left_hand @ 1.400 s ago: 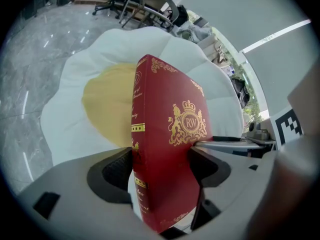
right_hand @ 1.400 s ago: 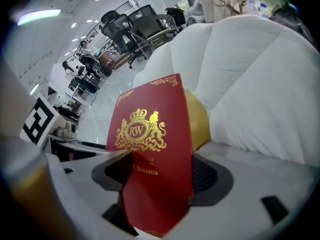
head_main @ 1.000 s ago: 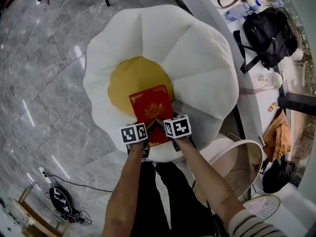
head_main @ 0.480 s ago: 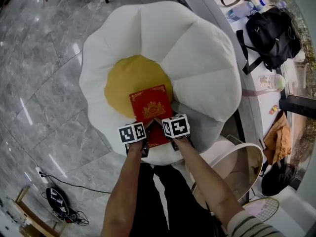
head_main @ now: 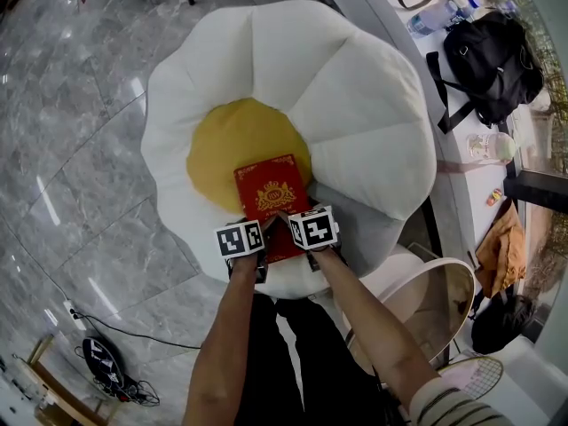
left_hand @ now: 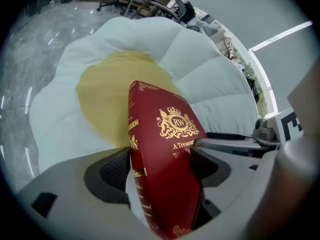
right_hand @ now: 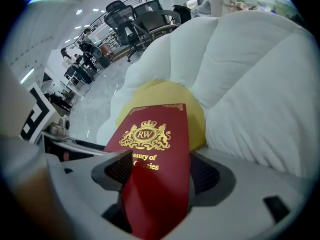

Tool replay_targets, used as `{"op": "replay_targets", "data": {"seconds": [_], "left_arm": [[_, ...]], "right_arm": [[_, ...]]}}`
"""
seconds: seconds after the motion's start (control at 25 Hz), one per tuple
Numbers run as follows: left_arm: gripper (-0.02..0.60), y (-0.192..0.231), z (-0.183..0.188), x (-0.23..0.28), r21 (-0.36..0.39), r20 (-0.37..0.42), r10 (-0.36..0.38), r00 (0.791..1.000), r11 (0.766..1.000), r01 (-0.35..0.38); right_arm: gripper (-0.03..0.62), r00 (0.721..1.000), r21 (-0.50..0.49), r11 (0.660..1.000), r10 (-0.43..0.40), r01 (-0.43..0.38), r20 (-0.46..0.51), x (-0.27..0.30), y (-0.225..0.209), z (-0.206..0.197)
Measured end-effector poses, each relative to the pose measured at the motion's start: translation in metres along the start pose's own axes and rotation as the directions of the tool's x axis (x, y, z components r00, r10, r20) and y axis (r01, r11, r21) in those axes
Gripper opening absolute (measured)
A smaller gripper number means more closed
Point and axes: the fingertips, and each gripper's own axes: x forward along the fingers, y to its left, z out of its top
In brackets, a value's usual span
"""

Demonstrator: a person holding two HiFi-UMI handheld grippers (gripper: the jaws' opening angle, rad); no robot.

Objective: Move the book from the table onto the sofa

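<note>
Over the near side of the yellow middle [head_main: 222, 140] of the white flower sofa [head_main: 355, 87] is the red book [head_main: 271, 192], with its gold picture facing up. Its long side points away from the person, toward the sofa's middle. The left hand-held gripper [head_main: 263, 231] pinches the book's near end. The right hand-held gripper [head_main: 289, 224] pinches that same end, just beside it.

The left hand-held gripper [left_hand: 161, 170] clamps the red book [left_hand: 162, 129], a jaw pressed on each cover, with the white sofa [left_hand: 200, 64] and its yellow centre [left_hand: 102, 96] behind.
</note>
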Motion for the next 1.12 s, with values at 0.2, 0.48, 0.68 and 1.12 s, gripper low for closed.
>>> {"op": "replay_targets", "data": {"seconds": [0.2,0.48,0.68,1.12], "left_arm": [[0.363,0.0,0.001,-0.013,0.016,0.015,0.026,1.0,1.0,-0.026],[0.362,-0.014,0.005,-0.046,0.046,0.056,0.037,0.998,0.998,-0.039],[0.362,-0.034,0.001,-0.071,0.061,0.066,0.031,0.997,0.998,-0.035],[0.279,-0.085,-0.001,-0.139,0.104,0.136,0.017,0.991,0.994,-0.031]], "right_arm": [[0.359,1.0,0.078,0.997,0.019,-0.02,0.017,-0.013,-0.003,0.005],[0.359,0.999,0.074,0.997,0.002,-0.004,0.032,-0.045,0.005,0.006],[0.359,0.999,0.069,0.998,0.005,-0.008,0.053,-0.074,0.019,0.013],[0.264,0.992,0.059,0.997,0.051,-0.058,0.116,-0.146,0.053,0.023]]}}
